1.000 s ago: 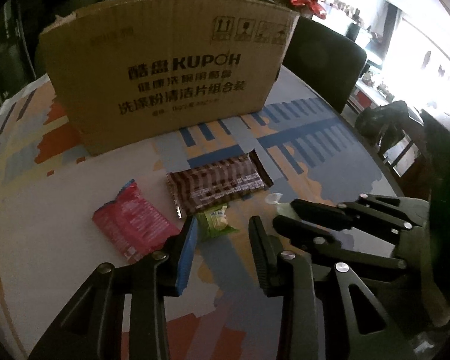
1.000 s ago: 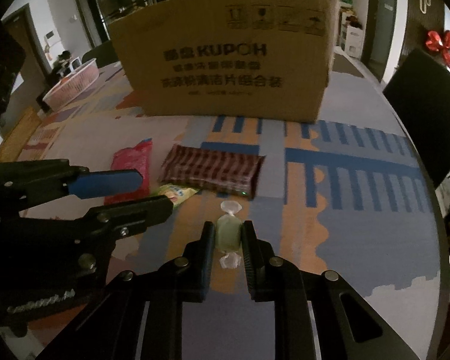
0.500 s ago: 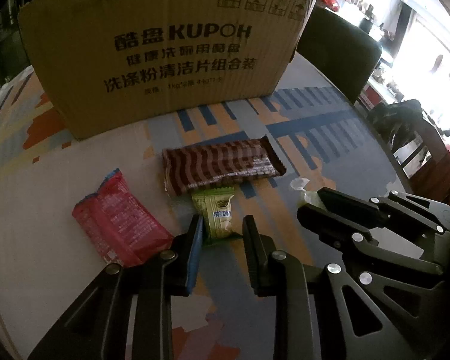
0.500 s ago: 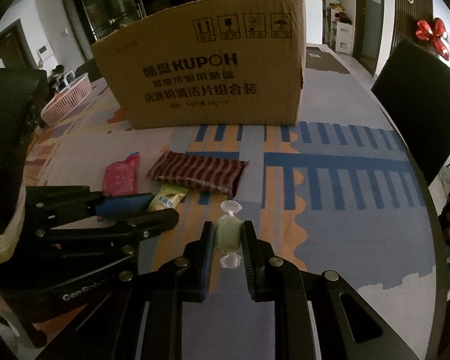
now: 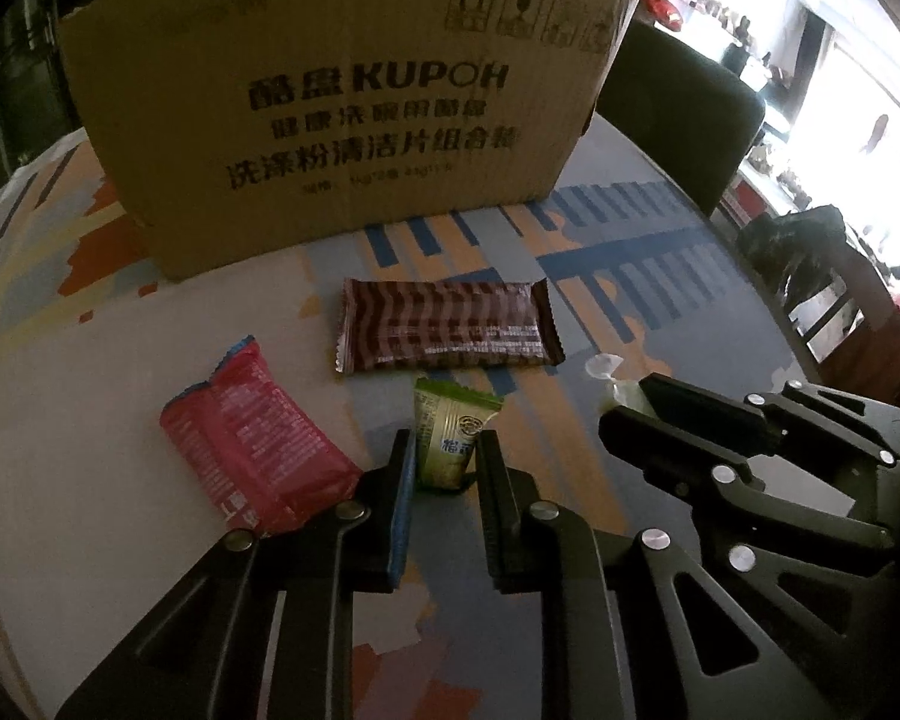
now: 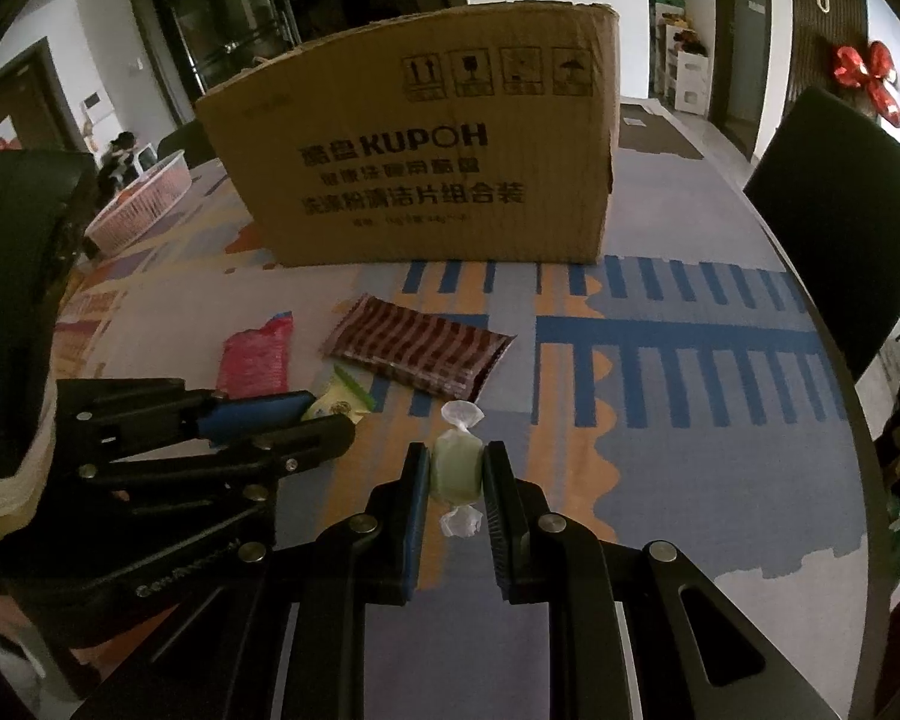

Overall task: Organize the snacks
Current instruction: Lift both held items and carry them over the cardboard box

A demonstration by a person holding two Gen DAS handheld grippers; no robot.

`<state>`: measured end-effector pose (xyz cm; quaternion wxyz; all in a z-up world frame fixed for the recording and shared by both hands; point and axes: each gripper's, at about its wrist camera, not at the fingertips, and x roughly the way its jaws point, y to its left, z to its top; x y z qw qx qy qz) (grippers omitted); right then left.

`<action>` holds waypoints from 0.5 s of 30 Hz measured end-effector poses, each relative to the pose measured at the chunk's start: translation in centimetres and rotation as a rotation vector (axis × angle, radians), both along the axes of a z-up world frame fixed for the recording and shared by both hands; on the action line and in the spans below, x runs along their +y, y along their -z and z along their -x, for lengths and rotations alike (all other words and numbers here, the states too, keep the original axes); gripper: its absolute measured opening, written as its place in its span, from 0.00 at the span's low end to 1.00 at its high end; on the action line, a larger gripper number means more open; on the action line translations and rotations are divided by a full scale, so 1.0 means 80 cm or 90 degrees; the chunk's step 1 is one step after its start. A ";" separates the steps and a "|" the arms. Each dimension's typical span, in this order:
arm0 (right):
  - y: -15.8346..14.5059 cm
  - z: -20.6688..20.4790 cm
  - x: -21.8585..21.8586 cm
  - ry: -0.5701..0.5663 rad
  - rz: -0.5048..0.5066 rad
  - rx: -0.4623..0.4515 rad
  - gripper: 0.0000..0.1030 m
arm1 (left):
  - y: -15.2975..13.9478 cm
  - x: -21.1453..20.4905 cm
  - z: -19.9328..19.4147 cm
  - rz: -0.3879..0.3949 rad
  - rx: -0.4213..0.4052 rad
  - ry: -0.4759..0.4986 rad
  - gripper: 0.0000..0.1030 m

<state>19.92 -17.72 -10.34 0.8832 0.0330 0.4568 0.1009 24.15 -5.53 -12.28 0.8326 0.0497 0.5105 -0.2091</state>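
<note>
Clamping green sachet [image 5: 450, 444] in left gripper [image 5: 444, 468] and pale wrapped candy [image 6: 456, 471] in right gripper [image 6: 456, 480], cardboard box [image 5: 342, 102] straight ahead beyond both, wrappers lengthwise along fingers.

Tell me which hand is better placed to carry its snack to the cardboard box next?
Probably the right. The right gripper has its fingers shut on the pale green candy. The left gripper has only just closed on the green packet. Both face the cardboard box.
</note>
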 end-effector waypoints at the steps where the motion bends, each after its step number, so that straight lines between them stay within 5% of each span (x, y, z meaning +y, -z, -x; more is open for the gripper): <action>1: 0.000 0.000 0.001 -0.001 0.000 0.000 0.19 | 0.000 0.000 0.001 0.000 -0.002 -0.001 0.20; 15: -0.045 0.001 0.000 -0.005 -0.007 -0.054 0.19 | -0.073 0.011 0.011 0.035 -0.087 -0.028 0.20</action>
